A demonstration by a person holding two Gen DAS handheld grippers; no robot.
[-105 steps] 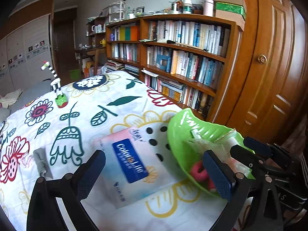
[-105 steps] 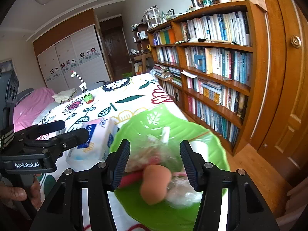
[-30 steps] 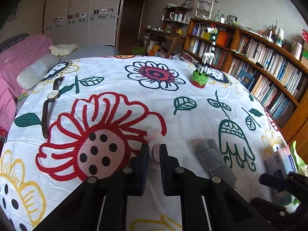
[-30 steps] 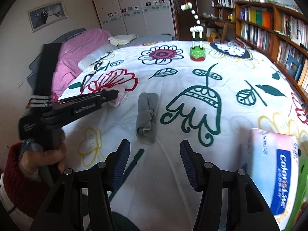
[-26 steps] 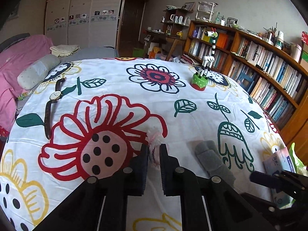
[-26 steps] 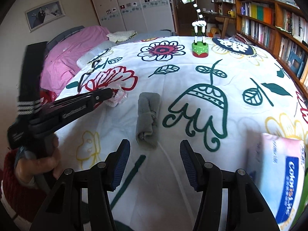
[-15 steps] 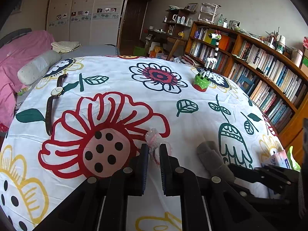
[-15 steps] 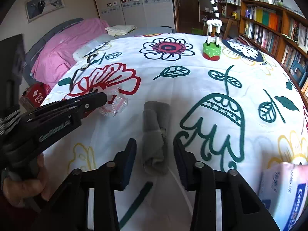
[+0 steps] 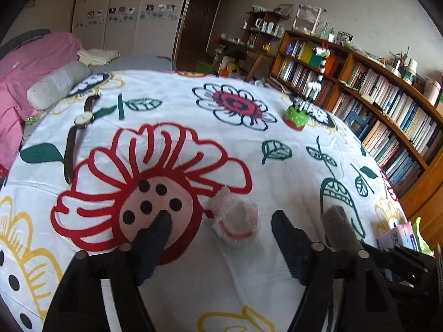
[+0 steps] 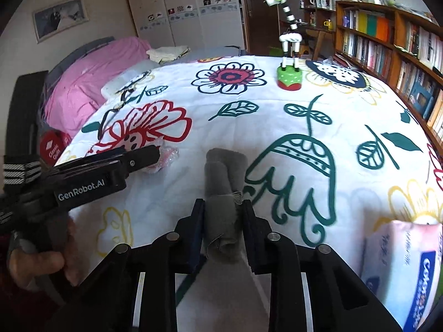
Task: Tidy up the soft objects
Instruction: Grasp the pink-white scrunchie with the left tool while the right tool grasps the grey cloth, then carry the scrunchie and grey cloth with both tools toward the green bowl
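On the white bedspread printed with large red, green and yellow flowers [image 9: 277, 290], the left gripper [image 9: 221, 221] points down at a small pink-and-white crinkly wrapped bundle [image 9: 235, 222]. Its 2 black fingers [image 9: 155, 238] are opening and stand wide apart, and the bundle lies on the cloth between them, nearer the tips than the base, touching neither pad. In the right wrist view the same bundle shows just past the left gripper's tip, on the edge of the red flower print. The right gripper [image 10: 223, 207] is closing on a grey rolled cloth [image 10: 221, 191] that lies lengthwise along its line of sight: the near end of the roll sits between the 2 pads, which press on its sides, while the far end reaches out beyond the fingertips and rests on the bedspread beside the green bell-flower print. In the left wrist view this grey roll lies just to the right of the left gripper's right finger. A pink-and-white tissue pack with a blue label [image 10: 409, 271] lies at the right edge, well apart from both sets of jaws.
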